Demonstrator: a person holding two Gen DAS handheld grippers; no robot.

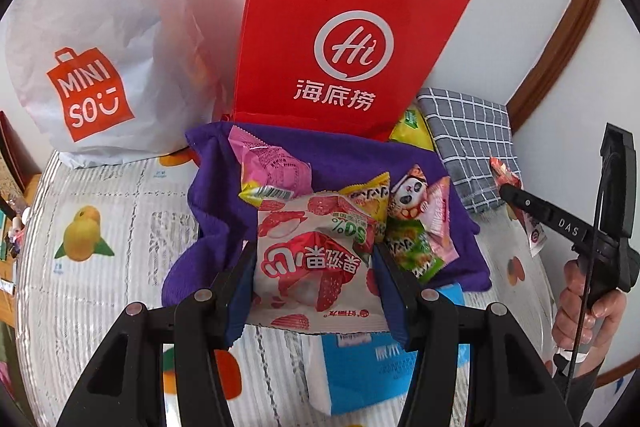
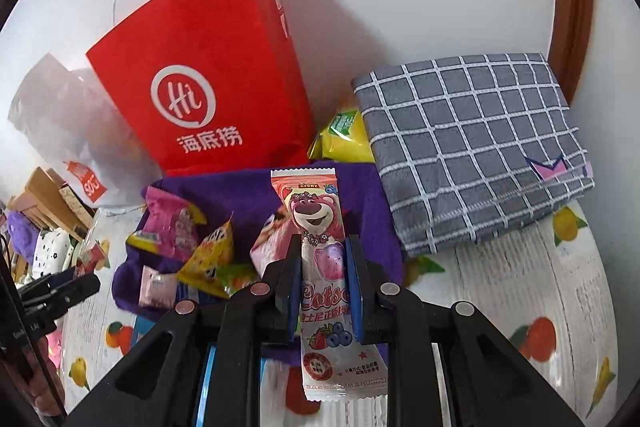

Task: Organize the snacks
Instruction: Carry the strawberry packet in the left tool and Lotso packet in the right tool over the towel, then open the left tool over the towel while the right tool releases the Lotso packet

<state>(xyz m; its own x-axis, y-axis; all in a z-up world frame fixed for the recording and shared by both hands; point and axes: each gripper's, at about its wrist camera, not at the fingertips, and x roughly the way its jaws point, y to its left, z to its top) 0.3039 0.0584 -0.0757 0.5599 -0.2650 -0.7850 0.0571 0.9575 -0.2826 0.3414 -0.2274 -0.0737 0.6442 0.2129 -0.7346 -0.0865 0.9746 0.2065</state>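
Note:
My left gripper point(image 1: 314, 251) is shut on a white and red lychee snack packet point(image 1: 312, 259), held above a purple cloth point(image 1: 216, 211) that carries several small snacks point(image 1: 416, 215). My right gripper point(image 2: 323, 247) is shut on a pink Lotso bear candy packet point(image 2: 320, 267), held above the same purple cloth point(image 2: 240, 195). The right gripper point(image 1: 520, 199) also shows at the right of the left wrist view, holding its packet. The left gripper's fingers point(image 2: 60, 287) show at the left edge of the right wrist view.
A red paper bag point(image 1: 340, 35) and a white Miniso bag point(image 1: 92, 59) stand against the wall. A folded grey checked cloth point(image 2: 472, 147) lies at the right, a yellow packet point(image 2: 344, 139) beside it. A blue and white pack point(image 1: 360, 363) lies on the fruit-print table cover point(image 1: 100, 227).

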